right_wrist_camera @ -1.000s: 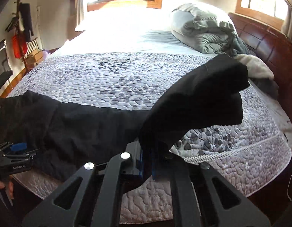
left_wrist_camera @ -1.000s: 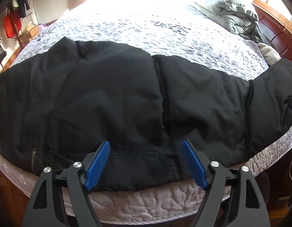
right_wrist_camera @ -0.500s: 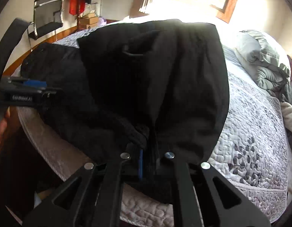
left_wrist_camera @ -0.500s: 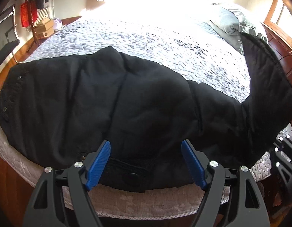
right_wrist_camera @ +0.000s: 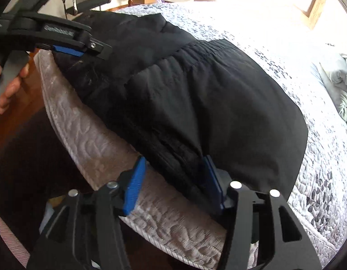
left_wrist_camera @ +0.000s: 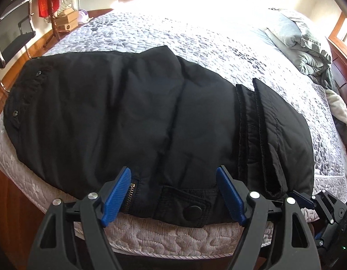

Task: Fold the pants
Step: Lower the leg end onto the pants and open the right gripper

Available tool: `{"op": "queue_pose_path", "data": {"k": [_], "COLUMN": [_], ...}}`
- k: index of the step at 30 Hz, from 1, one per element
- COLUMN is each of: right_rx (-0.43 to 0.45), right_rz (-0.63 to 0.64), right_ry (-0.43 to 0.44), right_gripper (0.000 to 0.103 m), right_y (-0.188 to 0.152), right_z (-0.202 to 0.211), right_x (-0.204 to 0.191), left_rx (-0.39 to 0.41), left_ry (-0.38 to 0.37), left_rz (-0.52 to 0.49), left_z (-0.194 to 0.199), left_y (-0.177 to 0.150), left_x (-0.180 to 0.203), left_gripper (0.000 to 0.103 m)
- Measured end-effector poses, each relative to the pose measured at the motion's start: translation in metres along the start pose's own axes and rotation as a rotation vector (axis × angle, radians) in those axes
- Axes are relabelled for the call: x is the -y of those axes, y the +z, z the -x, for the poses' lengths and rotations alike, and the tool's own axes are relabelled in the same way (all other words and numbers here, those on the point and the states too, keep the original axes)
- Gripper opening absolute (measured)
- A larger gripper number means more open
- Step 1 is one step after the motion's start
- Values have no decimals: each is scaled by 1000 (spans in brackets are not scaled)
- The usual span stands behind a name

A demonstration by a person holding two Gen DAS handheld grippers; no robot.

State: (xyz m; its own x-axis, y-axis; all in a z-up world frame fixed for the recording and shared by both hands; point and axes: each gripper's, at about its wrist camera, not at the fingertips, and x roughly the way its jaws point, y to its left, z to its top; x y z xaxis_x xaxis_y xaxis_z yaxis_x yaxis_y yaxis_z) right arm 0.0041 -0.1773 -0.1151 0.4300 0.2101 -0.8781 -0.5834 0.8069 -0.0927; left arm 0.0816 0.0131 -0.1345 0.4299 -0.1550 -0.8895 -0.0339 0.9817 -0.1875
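The black pants (left_wrist_camera: 139, 117) are laid folded on the bed (left_wrist_camera: 196, 45). The left gripper (left_wrist_camera: 173, 193) is held wide; the right gripper (right_wrist_camera: 173, 184), just opened, is seen at lower centre with the hem between its jaws, unclamped.

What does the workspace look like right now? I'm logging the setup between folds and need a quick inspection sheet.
Surface: quilted bed cover, patterned grey and white, mattress edge showing in front.
Job's things: black pants lying flat, leg ends folded over onto them.
Clutter: rumpled grey bedding at the far right of the bed.
Grippers: left gripper open above the pants' near edge; right gripper has just been opening, cloth edge between its jaws, not pinched.
Cables: nothing seen.
Surroundings: black chair, red bag, boxes, bright window.
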Motion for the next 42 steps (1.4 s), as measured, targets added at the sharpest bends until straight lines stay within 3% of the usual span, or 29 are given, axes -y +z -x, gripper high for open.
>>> {"op": "queue_pose_path", "data": {"k": [5,10,12,13,14,15,17,20,25,31,35,36,39,42], "right_rx": [88,83,76,68,53,43,38,54,74,-16,-10,-4,12,4], "right_rz": [-130,-62,-59,-65,-85,-99,-151,-182,-175,-227,-287,-290,-304,-402], "right_ry": [162,81,91,94,77,76,127,172,260,272,349,351,262,175], "right_gripper": [54,54,52,48,32,24,10,9,8,17,48,49,45,46], "right_y": [11,33,38,41,43,44,45,42,46,45,47,46,47,49], "right_z": [21,12,3,-2,-9,-13,-17,-11,0,-31,-18,-12,5,12], "right_x": [9,-5,-9,-8,-8,-7,0,3,-4,-8,-2,-2,2,16], "left_rx": [-2,2,4,2,-1,-3,-7,-5,5,-10,-24,-28,-29,-26], "left_ry": [0,-3,-2,-4,-5,-3,7,15,18,15,18,16,12,5], "left_rz": [-3,18,24,25,26,25,16,2,-3,16,18,17,15,19], "left_z": [1,3,4,3,3,3,2,2,4,0,-1,-1,-1,1], "left_y": [-2,-1,-1,0,0,0,0,1,3,5,5,5,5,4], "left_x": [-1,-6,-8,-9,-9,-10,-10,-11,-15,-22,-27,-28,-29,-30], "left_gripper": [81,82,82,83,83,83,83,87,87,87,88,88,88,90]}}
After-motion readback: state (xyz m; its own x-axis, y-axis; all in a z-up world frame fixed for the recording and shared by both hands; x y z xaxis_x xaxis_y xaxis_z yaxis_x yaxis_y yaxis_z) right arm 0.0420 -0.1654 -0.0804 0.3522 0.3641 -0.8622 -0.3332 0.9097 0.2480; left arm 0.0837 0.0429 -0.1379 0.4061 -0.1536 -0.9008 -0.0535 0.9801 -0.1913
